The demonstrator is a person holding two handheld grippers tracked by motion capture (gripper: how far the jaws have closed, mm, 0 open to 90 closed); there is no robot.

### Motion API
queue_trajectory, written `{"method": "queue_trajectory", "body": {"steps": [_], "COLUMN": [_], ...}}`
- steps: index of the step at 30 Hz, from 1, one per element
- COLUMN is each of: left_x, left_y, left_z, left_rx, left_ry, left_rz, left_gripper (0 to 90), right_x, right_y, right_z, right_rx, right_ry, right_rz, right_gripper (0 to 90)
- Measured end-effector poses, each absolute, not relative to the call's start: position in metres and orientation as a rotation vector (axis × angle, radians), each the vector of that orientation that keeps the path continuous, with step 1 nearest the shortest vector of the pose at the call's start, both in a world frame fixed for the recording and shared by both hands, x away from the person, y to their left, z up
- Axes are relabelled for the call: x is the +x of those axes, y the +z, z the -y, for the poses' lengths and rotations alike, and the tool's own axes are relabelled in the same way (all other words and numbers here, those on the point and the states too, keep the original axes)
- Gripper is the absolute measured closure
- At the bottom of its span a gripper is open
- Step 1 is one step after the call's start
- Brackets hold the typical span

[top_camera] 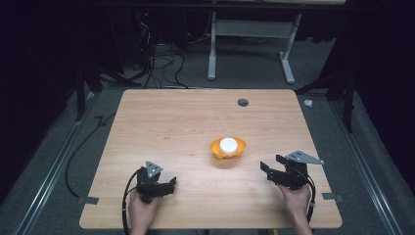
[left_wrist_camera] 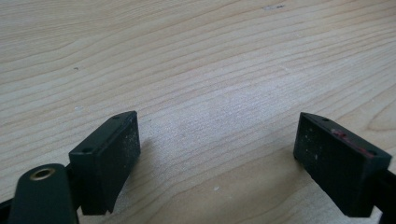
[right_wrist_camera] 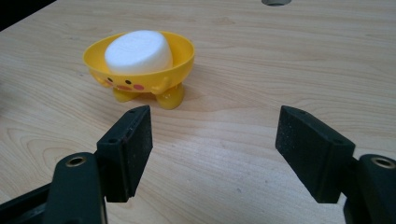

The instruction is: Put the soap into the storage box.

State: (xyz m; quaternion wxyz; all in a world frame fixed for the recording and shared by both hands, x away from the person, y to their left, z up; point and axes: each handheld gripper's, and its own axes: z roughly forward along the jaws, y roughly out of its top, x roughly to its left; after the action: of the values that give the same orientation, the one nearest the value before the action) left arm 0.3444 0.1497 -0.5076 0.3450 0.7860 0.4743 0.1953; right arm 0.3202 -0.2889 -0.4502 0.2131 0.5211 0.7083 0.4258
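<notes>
Left gripper [top_camera: 172, 185]: rests low on the wooden counter [top_camera: 161, 117], jaws spread apart, nothing between them.
Bowl [top_camera: 228, 148]: small yellow plastic dish at counter centre, cartoon face, stubby feet; probably light, stiff and slick, so take it by the rim.
White puck [top_camera: 228, 144]: round foam-like disc lying inside the bowl; likely soft and very light.
Right gripper [top_camera: 268, 170]: jaws parted and empty, aimed at the bowl, well apart from it.

a yellow bowl [right_wrist_camera: 140, 70] with a painted face holds a white block [right_wrist_camera: 138, 51] on the pale wood-grain table [right_wrist_camera: 261, 56].
</notes>
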Motion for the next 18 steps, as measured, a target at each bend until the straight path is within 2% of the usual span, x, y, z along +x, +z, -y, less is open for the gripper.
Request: {"method": "queue_trajectory", "body": {"steps": [18], "left_x": [0.344], "left_y": [-0.508], "left_z": [-0.15], "left_rx": [2.041], "left_ry": [0.507], "left_rz": [-1.232], "left_gripper": [14.9], "right_x": [0.317], "right_y": [-0.466], "right_z": [0.281], "right_rx": [1.469], "right_ry": [1.173], "right_rz": [-1.996], "right_gripper": [28.1]}}
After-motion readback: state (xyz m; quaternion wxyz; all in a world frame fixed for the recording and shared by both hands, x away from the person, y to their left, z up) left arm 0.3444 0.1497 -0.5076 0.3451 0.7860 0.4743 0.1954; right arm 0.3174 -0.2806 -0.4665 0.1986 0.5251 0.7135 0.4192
